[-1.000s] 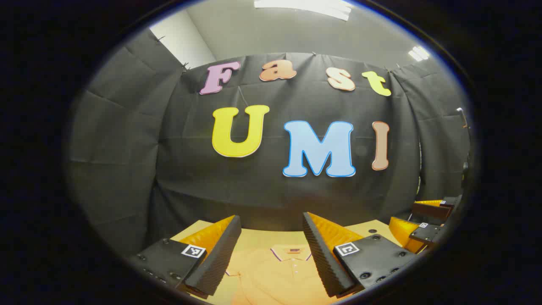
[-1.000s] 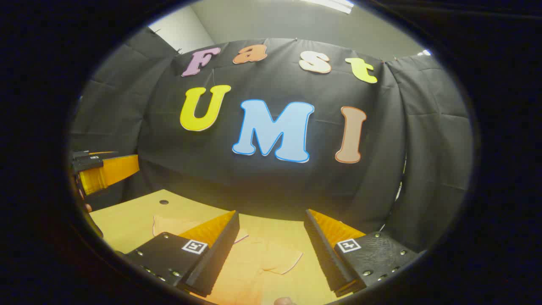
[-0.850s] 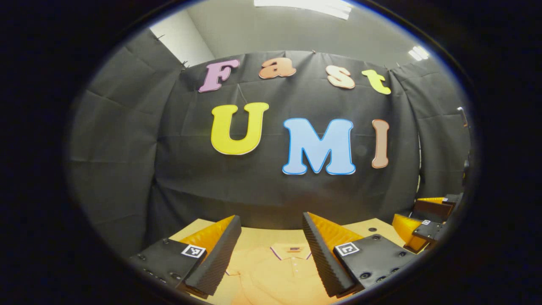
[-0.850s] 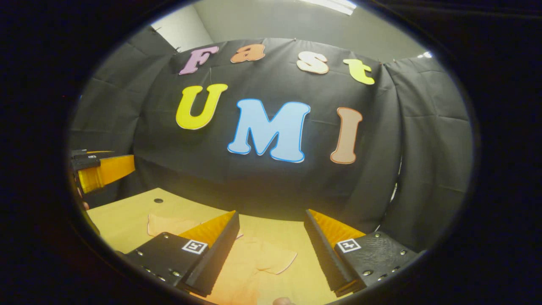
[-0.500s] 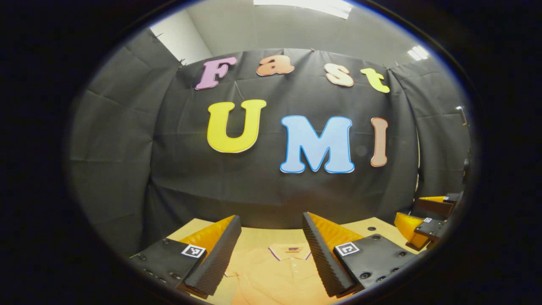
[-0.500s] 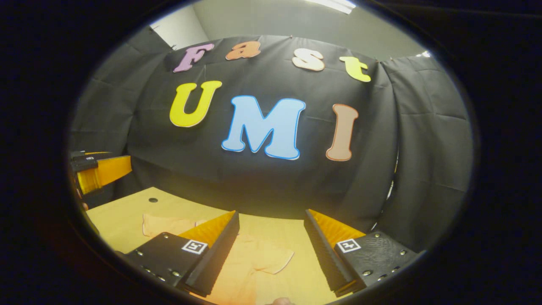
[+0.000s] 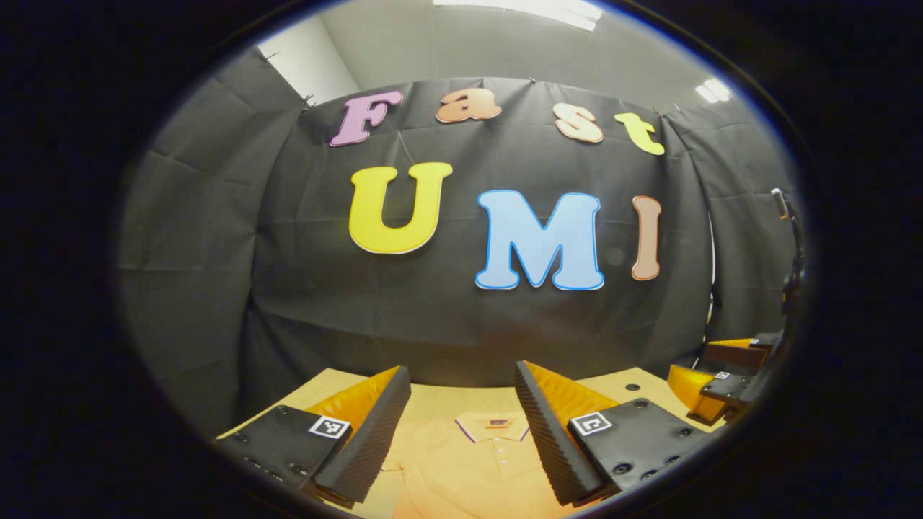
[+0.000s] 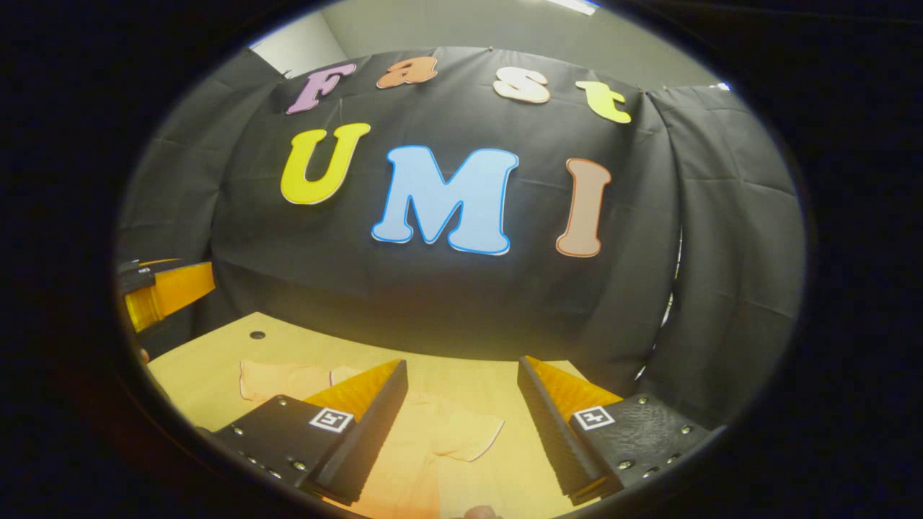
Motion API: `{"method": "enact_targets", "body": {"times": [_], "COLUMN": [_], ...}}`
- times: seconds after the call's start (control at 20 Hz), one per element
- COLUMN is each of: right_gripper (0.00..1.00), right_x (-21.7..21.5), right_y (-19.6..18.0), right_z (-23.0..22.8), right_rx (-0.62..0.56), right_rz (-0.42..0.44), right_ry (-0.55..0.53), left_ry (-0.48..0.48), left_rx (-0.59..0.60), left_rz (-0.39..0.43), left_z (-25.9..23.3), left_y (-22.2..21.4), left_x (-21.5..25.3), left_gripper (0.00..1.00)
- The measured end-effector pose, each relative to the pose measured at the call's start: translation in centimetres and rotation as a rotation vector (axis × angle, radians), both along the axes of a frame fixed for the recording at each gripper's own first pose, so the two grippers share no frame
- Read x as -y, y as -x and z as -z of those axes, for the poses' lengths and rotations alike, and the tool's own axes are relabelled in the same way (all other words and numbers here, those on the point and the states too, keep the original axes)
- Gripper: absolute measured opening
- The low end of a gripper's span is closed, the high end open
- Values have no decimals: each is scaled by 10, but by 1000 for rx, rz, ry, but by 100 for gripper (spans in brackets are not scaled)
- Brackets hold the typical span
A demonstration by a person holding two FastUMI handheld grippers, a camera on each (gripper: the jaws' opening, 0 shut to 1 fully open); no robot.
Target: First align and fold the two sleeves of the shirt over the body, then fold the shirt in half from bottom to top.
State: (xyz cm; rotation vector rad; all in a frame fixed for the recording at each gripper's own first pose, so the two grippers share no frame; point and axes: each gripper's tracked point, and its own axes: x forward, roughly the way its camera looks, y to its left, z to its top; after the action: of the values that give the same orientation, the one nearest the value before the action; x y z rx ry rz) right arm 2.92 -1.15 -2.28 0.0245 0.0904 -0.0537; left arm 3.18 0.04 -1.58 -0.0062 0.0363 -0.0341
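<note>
Two claws, left [image 7: 461, 432] and right [image 8: 461, 432], both spread apart above orange shirt [image 7: 476, 468] on table [image 8: 216, 360]

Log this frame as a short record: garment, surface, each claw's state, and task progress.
garment: orange polo shirt lying flat, collar toward the booth wall
sleeve: one short sleeve spread out to the side, not folded over the body
surface: light wooden table with a small round hole
left claw: open, above the shirt's collar area, holding nothing
right claw: open, above the spread sleeve, holding nothing
progress: no fold visible yet
</note>
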Motion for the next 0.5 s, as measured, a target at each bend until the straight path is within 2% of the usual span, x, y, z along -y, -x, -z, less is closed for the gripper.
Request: {"method": "enact_targets", "body": {"times": [0.3, 0.5], "right_gripper": [96, 96], "right_x": [2, 11], "right_y": [-32, -62], "right_z": [27, 63], "right_rx": [-88, -189], "right_rz": [-4, 16], "right_ry": [-42, -57], "left_ry": [5, 11], "left_rx": [-23, -37], "left_rz": [-13, -27], "left_z": [12, 19], "left_y": [-5, -10], "left_x": [-8, -15], "left_gripper": [95, 95]}}
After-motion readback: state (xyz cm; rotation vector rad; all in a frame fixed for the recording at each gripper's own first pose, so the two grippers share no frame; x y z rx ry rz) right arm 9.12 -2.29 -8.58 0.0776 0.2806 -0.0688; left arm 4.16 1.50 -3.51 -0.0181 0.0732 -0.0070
